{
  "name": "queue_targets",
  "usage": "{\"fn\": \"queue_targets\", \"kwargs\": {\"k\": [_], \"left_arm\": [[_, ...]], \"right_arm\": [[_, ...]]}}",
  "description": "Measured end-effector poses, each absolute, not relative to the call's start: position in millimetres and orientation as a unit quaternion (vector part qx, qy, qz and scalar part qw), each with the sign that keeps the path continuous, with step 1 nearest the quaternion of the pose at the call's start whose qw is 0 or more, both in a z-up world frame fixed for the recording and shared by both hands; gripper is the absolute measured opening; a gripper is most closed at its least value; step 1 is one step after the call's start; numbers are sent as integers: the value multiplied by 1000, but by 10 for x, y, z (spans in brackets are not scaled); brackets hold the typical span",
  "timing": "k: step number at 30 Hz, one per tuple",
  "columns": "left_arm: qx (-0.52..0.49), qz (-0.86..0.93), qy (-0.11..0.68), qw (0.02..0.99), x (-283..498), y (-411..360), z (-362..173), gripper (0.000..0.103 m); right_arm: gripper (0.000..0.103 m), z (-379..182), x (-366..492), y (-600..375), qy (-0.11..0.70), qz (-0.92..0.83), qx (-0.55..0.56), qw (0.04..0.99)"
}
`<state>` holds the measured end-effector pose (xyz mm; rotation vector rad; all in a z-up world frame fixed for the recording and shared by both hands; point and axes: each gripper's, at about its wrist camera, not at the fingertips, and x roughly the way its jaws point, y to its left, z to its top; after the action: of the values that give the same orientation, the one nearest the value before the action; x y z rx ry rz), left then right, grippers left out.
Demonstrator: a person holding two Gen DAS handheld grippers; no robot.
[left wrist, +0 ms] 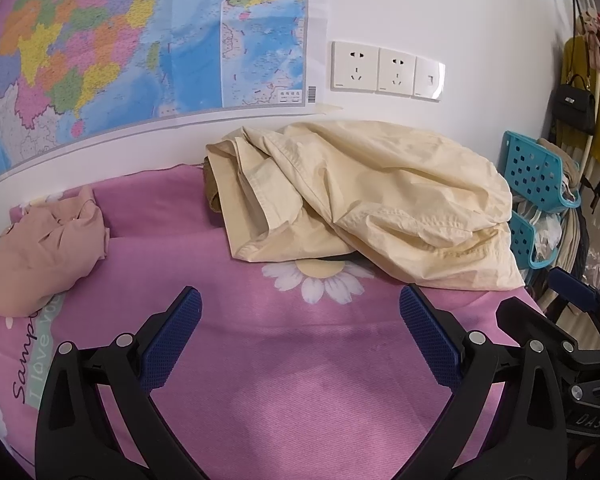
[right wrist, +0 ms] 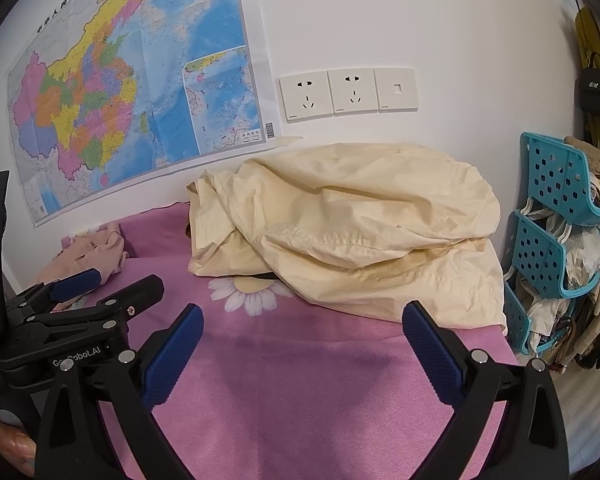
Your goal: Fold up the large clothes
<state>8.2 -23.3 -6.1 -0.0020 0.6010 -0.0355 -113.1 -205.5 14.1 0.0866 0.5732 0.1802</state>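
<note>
A large cream-yellow garment [left wrist: 364, 200] lies crumpled in a heap at the far side of the pink flowered cloth [left wrist: 292, 360], against the wall; it also shows in the right wrist view [right wrist: 352, 232]. A smaller pink garment [left wrist: 40, 252] lies bunched at the far left, also seen in the right wrist view [right wrist: 92, 256]. My left gripper [left wrist: 300, 312] is open and empty above the pink cloth, short of the cream heap. My right gripper [right wrist: 303, 324] is open and empty, its right fingertip close to the heap's front edge. The left gripper shows in the right wrist view [right wrist: 112, 284].
A white wall with a coloured map [left wrist: 140, 40] and sockets [left wrist: 388, 70] stands right behind the clothes. A teal plastic rack [right wrist: 556, 216] with hangers and bags stands at the right beyond the cloth's edge. A black handbag [left wrist: 574, 106] hangs at the far right.
</note>
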Motion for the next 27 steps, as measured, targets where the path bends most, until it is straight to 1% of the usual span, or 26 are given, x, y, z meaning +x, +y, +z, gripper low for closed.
{"fn": "queue_targets", "kwargs": {"k": [27], "left_arm": [[-2,-17,303,953,152,-245,-120,98]], "right_arm": [[97,116,-1088,-2089,285,88,42,954]]}}
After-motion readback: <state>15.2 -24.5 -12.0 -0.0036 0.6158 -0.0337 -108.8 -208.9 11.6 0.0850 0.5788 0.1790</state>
